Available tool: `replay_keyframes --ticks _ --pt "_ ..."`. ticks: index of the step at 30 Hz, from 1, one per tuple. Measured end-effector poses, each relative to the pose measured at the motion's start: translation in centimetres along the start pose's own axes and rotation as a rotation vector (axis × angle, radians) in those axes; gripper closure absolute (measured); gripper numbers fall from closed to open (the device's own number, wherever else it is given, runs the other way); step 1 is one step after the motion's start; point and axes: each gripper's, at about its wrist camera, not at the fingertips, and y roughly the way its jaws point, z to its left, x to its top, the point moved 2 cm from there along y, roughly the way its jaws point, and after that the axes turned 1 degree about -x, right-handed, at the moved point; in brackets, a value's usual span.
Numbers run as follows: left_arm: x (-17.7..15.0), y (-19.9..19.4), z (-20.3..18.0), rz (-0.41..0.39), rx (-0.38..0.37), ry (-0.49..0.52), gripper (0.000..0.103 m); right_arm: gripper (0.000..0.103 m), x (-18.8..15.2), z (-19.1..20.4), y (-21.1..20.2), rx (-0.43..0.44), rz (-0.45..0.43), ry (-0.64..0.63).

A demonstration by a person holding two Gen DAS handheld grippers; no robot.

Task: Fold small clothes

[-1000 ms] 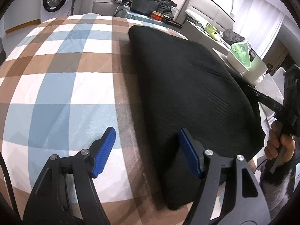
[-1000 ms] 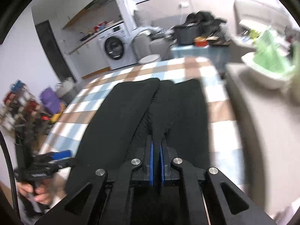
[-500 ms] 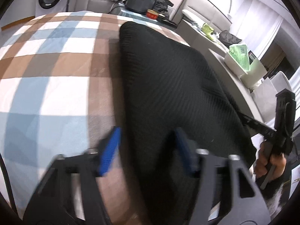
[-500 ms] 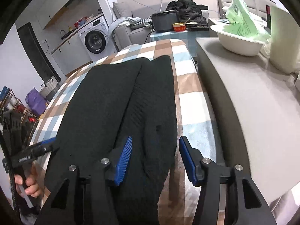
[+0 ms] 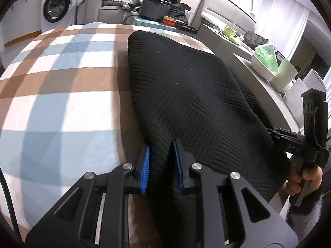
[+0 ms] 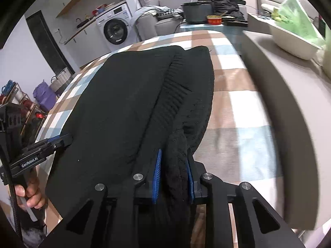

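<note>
**Both my grippers now pinch the near edge of the black knit**

The black knit garment (image 5: 186, 103) lies on the checked cloth (image 5: 62, 82), already doubled lengthwise, with its far end pointing toward the washing machine (image 5: 56, 10). I use the garment as my landmark for everything else.

My left gripper (image 5: 161, 165) sits at the garment's near edge, on the side facing the open checked cloth. A second ago its jaws stood wide, with only one pad over the fabric; they have just been closing, and now a ridge of knit rises between the blue pads (image 5: 144, 169), which press on it from both sides. The gap is narrow and filled with cloth.

My right gripper (image 6: 173, 175) holds the same near edge at the garment's other corner, on the side next to the grey counter (image 6: 279, 124). It was clamped, sprang open half a second ago and has just been closing again lower down; a thick fold of knit now sits squeezed between its pads.

I judge that both near corners are secured, so the grasp for the next fold is done. What follows is probably lifting this edge and carrying it toward the far end. The right-hand bundle looks bulky, so layers could slip unevenly.
</note>
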Motion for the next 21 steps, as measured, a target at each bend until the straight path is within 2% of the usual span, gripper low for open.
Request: replay_keyframes --ticks 6,9,13,15,16,21 --pt "-1.7 -3.6 4.0 -0.008 0.074 -0.040 0.085 0.081 -1.0 4.4 0.7 0.113 0.055 -0.084" --pt "-1.9 -4.4 5.4 -0.006 0.072 -0.067 0.084 0.077 -0.9 5.2 0.6 0.141 0.078 -0.115" --pt "-1.3 -4.6 5.8 -0.001 0.083 -0.077 0.083 0.074 1.7 2.5 -0.7 0.135 -0.002 -0.018" --pt "-0.9 -4.6 5.9 -0.009 0.086 -0.080 0.081 0.061 3.4 1.0 -1.3 0.130 -0.064 0.048" --pt "-0.8 -4.5 5.9 -0.011 0.084 -0.082 0.079 0.058 4.4 0.4 -1.3 0.133 -0.100 0.077" --pt "-0.2 -4.4 5.9 -0.021 0.081 -0.095 0.075 0.057 8.1 -0.6 1.2 0.181 -0.108 0.155"
